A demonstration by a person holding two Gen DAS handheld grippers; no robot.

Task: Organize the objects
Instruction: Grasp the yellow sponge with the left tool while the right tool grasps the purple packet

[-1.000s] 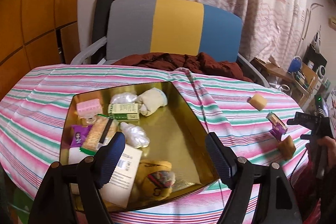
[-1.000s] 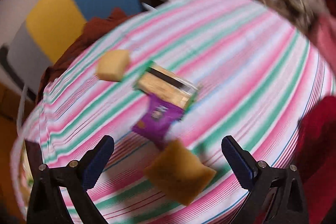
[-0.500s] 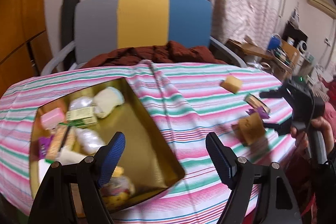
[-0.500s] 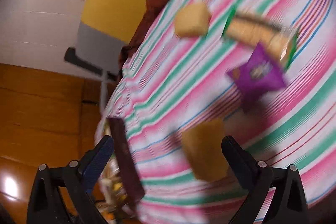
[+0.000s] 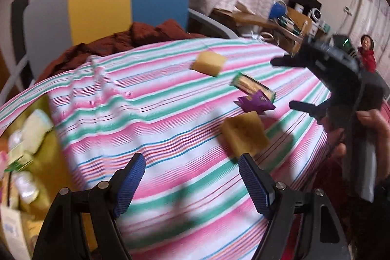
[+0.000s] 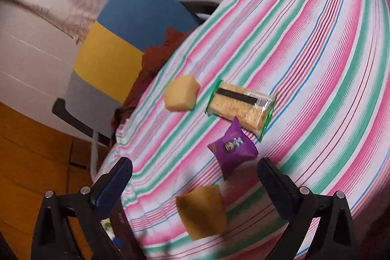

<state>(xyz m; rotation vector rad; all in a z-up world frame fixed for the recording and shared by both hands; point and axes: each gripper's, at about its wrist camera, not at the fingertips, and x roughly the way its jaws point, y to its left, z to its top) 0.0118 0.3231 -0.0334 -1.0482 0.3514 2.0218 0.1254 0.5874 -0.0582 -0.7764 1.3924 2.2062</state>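
Striped cloth, pink, green and white, covers the counter (image 5: 151, 109), and that is the biggest thing on show. Far left of the left wrist view sits the gold tray (image 5: 52, 145), blurred, already carrying several small packets and wrapped items. Four loose pieces lie right of centre in that view, well apart from the tray.

Nearest, a darker yellow sponge block (image 6: 201, 211), low in the right wrist view, looking soft and light; I'd pinch it across its flat sides and expect it to squash. Above it, the long snack bar (image 6: 241, 109) in clear wrap with green ends: light, crinkly, probably slippery, best taken across the narrow middle and gently, since the filling looks crumbly. A paler sponge cube (image 6: 180, 95) sits just beside its left end. Smallest, the purple sachet (image 6: 232, 150), thin and slick, its upper corner touching or just overlapping the bar; hard to say which.

Left gripper (image 5: 192, 184) hangs over the cloth, jaws spread wide, holding nothing. Right gripper (image 6: 195, 179) likewise gapes wide and empty, the darker sponge framed between its fingers but not visibly touched. A hand (image 5: 365, 130) steadies that gripper at the right edge.
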